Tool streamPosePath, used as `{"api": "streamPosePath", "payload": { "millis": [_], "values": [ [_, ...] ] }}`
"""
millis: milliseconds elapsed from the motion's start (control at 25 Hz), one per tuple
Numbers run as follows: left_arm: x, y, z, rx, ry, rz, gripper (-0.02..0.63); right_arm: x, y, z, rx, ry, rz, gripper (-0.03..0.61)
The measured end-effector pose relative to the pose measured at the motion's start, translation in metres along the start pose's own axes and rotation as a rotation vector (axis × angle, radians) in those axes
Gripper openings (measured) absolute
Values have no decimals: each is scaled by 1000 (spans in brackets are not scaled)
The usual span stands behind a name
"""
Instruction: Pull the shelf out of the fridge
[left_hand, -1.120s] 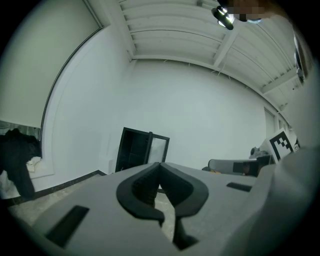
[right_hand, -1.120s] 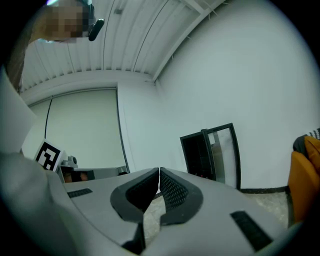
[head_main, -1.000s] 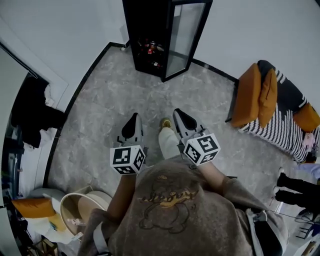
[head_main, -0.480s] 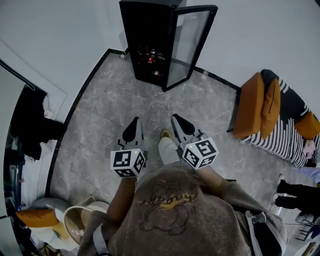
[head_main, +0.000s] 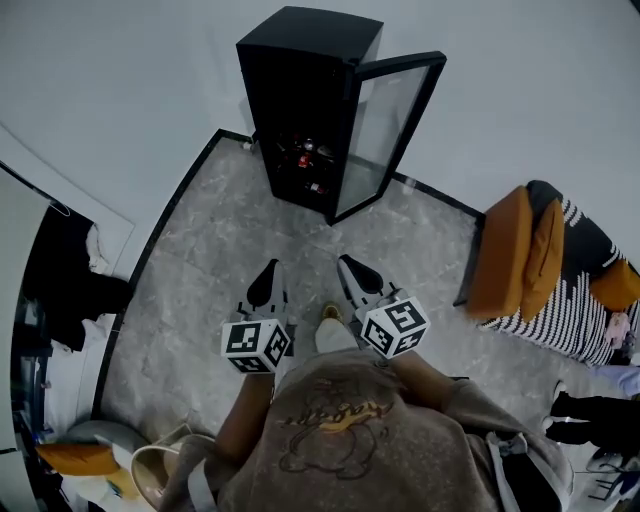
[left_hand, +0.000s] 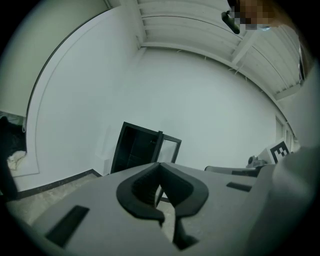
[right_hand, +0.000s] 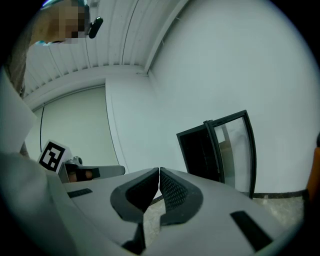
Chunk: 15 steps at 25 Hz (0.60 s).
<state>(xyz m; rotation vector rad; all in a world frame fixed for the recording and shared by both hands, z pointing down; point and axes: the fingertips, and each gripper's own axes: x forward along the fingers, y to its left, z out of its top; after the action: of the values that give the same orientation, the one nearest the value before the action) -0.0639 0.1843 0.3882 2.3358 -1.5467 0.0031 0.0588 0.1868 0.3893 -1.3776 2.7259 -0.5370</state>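
Well beyond right tool (head_main: 345, 263) stands fridge (head_main: 298, 95).

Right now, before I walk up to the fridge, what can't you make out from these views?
- The shelf: in the head view the open fridge stands far off and its inside is dark. The shelf and the small items are too small to tell apart.
- Left gripper view: the fridge inside is black, and no shelf shows.
- Right gripper view: the inside is equally dark.
- Striped sofa: cut off by the head view's right edge.
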Motion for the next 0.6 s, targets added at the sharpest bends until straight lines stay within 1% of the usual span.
{"api": "streamPosePath", "payload": {
  "millis": [200, 400, 600],
  "values": [
    [53, 10, 19, -4, -19, 6, 6, 41, -36, 18, 7, 10, 31, 21],
    [98, 18, 30, -26, -25, 13, 6, 71, -67, 33, 7, 18, 55, 23],
    [133, 24, 42, -44, -50, 20, 6, 98, -94, 41, 25, 31, 81, 23]
  ]
}}
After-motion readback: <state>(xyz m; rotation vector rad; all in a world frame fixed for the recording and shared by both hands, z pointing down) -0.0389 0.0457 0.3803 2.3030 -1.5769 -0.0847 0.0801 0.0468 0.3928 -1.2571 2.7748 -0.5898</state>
